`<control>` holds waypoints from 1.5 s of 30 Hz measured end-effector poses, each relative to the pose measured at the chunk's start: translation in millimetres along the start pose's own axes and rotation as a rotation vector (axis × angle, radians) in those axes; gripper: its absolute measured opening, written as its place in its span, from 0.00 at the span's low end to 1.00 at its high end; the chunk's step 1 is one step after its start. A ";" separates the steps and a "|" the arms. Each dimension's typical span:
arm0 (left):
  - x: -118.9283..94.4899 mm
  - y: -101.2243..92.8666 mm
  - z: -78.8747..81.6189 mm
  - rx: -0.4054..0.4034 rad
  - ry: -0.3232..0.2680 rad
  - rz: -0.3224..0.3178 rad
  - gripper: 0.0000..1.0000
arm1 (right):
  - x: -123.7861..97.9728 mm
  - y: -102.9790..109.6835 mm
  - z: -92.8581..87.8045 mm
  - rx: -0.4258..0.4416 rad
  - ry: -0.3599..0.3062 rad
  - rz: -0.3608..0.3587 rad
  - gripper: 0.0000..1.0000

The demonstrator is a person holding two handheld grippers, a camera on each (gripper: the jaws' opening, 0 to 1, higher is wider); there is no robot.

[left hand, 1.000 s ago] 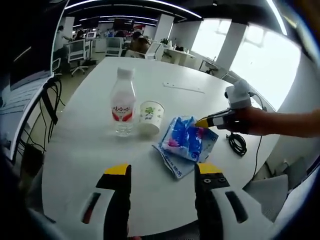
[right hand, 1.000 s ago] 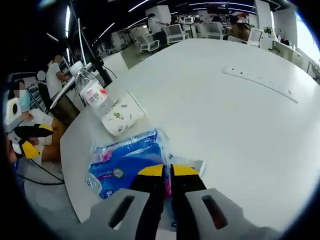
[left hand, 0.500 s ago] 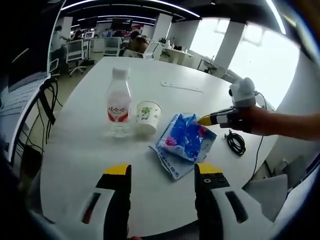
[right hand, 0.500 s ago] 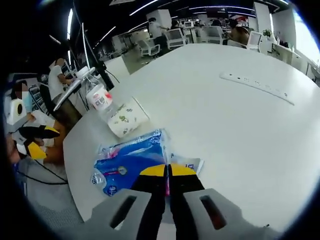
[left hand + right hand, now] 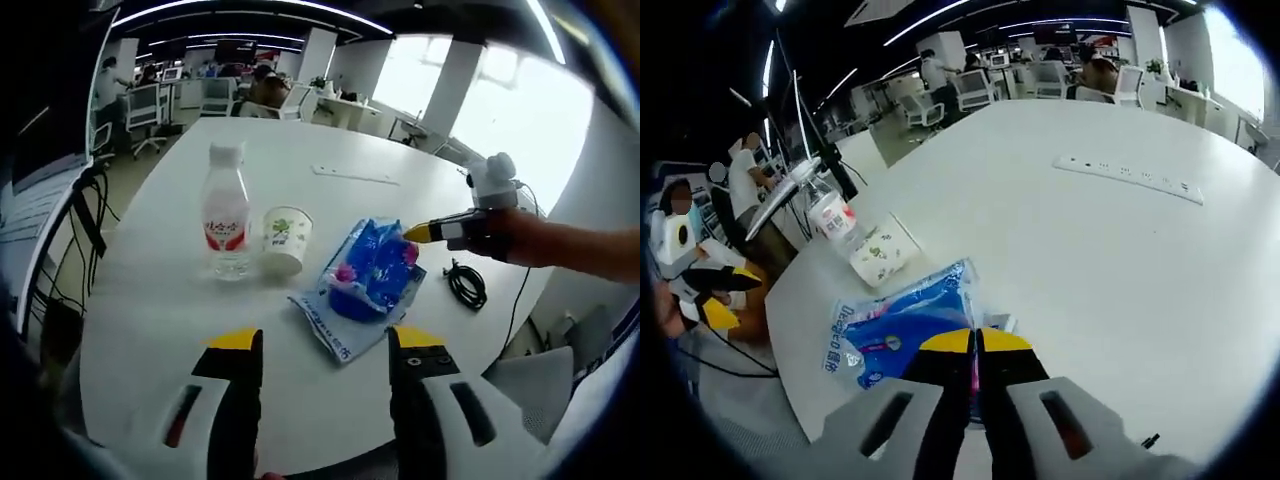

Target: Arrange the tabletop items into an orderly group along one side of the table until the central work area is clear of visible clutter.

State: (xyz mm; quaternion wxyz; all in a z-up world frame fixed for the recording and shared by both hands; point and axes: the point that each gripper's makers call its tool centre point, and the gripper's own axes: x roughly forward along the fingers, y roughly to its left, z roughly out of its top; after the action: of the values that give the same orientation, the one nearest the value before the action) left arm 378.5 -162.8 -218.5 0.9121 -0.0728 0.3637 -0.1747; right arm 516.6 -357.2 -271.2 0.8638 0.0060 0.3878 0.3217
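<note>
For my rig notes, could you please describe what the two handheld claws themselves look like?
Both match. The left claw has two broad black fingers with yellow tips on a pale grey body, each side bearing a dark slot with a red mark. The right claw has the same yellow-tipped black fingers and slotted grey body. No sleeve is visible on the arm behind it.

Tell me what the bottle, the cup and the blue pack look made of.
Bottle: clear plastic, see-through body, white cap, red label. Cup: likely paper, matte white with green print. Blue pack: thin glossy plastic film, crinkled and shiny, pinched by the right gripper.
</note>
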 end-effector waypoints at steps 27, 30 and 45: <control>-0.9 -18.7 15.1 0.028 -0.022 -0.017 0.50 | -52.6 -47.8 14.9 0.118 -0.115 -0.106 0.00; 0.0 -21.7 17.0 0.034 -0.024 -0.019 0.50 | -55.5 -54.5 16.0 0.118 -0.120 -0.115 0.00; 5.1 -38.1 23.1 0.072 -0.014 -0.034 0.50 | -82.1 -91.2 10.7 0.193 -0.169 -0.173 0.00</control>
State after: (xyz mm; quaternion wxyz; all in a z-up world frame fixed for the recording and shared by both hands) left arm 387.7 -199.9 -195.1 0.9136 -0.0474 0.3493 -0.2024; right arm 533.6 -473.0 -232.8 0.9132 0.0828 0.3419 0.2057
